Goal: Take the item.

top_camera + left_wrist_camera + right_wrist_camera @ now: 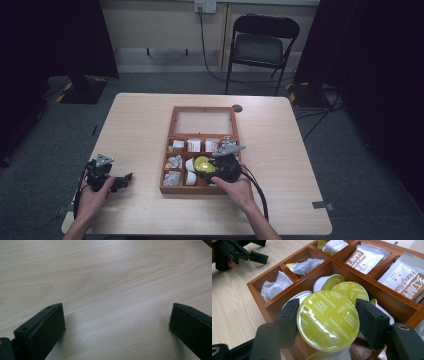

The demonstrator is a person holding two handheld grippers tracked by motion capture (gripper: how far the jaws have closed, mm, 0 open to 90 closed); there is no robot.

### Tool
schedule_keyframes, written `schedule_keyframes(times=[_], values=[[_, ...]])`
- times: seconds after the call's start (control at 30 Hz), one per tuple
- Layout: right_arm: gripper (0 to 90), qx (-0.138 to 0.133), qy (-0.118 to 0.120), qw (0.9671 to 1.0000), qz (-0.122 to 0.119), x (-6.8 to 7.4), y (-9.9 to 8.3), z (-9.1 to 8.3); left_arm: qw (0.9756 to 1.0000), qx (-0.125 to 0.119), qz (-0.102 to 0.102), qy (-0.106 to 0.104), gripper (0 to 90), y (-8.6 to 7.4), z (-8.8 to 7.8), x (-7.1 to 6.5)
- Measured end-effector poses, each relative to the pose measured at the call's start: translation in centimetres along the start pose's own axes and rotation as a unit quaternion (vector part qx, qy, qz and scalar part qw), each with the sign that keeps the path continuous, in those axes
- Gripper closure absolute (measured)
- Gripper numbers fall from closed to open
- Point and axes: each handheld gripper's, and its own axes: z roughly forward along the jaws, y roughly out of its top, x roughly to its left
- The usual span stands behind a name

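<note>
Nearest to the person, the right hand (pixel 239 189) holds the right gripper (pixel 328 321) over the front part of a wooden box (pixel 167 189) on the table (pixel 280 150). Its two black jaws are closed on a coffee capsule (pixel 328 320) with a yellow-green foil lid, printed "Cappuccino". The jaws press on the opposite sides of the lid rim, and the capsule sits tilted between them, just above the middle compartment of the box, where more capsules (pixel 349 291) of the same kind lie.

I judge the capsule is light and fairly stiff at the rim, but the plastic cup is smooth and the foil is thin. So the rim is the good place to hold it; a hard squeeze on the cup or a push on the foil could dent or break it, and it may slip if the grip is loose.

On the left side of the table, well apart from the box, the left hand (pixel 92 192) rests with the left gripper (pixel 121 180). Its jaws stand wide apart over bare wood and hold nothing.

Farther in the box, the left compartments hold tea bags (pixel 305 265) in clear wrapping, and the back row holds paper sachets (pixel 364 258). Behind them the glass lid (pixel 202 121) lies open and flat. Beyond the table, a folding chair (pixel 262 45) stands by the wall.
</note>
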Motion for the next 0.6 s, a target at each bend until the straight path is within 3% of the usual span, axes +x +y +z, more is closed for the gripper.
schedule_keyframes(times=[0.6], values=[[37.9,-0.016,-0.003,0.9999,0.001,-0.4,0.4,-1.1,1.0000,0.000,0.000,-0.001,0.0,0.0,0.0,0.0]])
